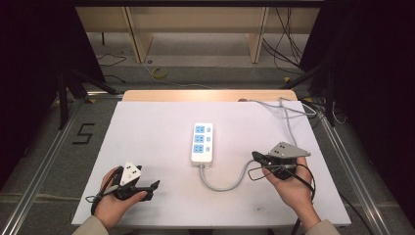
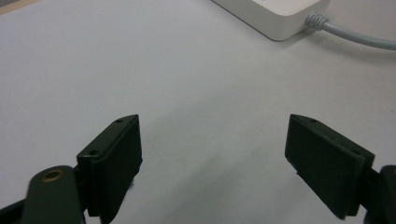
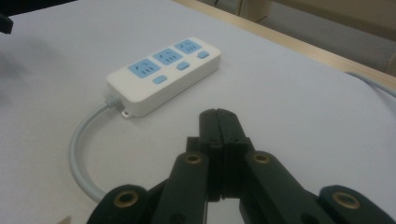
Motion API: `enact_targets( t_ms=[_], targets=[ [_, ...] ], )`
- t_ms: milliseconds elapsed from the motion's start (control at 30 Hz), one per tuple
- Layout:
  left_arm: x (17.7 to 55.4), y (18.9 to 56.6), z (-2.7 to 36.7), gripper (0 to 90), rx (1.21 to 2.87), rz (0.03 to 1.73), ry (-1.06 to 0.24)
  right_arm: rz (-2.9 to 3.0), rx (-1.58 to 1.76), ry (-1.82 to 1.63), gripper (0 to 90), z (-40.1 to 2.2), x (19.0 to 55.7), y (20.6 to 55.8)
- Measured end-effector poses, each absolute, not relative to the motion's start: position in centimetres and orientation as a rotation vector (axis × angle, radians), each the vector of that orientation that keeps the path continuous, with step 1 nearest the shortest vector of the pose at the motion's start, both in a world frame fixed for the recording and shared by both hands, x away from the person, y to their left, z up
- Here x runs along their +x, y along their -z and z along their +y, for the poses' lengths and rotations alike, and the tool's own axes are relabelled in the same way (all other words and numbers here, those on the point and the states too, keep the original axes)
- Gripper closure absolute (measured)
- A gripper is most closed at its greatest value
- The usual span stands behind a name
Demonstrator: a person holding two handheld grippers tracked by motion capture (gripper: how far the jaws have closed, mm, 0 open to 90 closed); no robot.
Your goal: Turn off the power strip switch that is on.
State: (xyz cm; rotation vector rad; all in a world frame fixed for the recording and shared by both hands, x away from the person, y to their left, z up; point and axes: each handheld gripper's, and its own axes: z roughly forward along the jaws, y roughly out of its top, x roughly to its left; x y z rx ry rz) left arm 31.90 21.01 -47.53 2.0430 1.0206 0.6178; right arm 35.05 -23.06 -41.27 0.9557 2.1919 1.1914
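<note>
Presently on my list, item one: a white rectangular worktop point(image 1: 161, 147) with a pale wooden edge along its far side.

Item two: a white plastic three-socket power strip point(image 1: 202, 142) with blue socket faces and blue switches, lying flat near the worktop's centre, long axis running 12 to 6 o'clock. Its grey round cable point(image 1: 222, 185) leaves the 6 o'clock end, loops toward 4 o'clock, passes by my right hand and runs on to the far corner at 2 o'clock.

Item three: the left hand-held gripper point(image 1: 155, 186), black with a grey three-cornered plate, held in my left hand point(image 1: 115, 203) at 7 o'clock on the worktop. Its jaws stand wide apart with bare worktop between them, holding nothing. In the left gripper view one corner of the power strip sits well beyond the jaws.

Item four: the right hand-held gripper point(image 1: 255, 156), held in my right hand point(image 1: 292, 188) at 4 o'clock, pointing toward the strip. Its jaws are pressed together, nothing between them. It sits near the strip, not touching.
</note>
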Motion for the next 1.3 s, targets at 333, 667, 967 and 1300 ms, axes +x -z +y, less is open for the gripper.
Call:
enact_targets(
  t_ms=[333,667,967,1300],
  targets=[
    [31.9,47.5,21.0,18.6,2.045,1.020,-0.616,2.197,0.952,-1.192,90.0,-22.7,35.3,41.2],
    [31.9,47.5,21.0,18.6,2.046,1.017,-0.616,2.207,0.949,-1.185,90.0,-22.3,35.6,41.0],
    [31.9,47.5,21.0,18.7,2.051,1.013,-0.620,2.216,0.943,-1.181,90.0,-21.8,35.9,40.8],
    [31.9,47.5,21.0,18.7,2.051,1.013,-0.621,2.233,0.934,-1.172,90.0,-21.3,36.3,40.7]
  ],
)
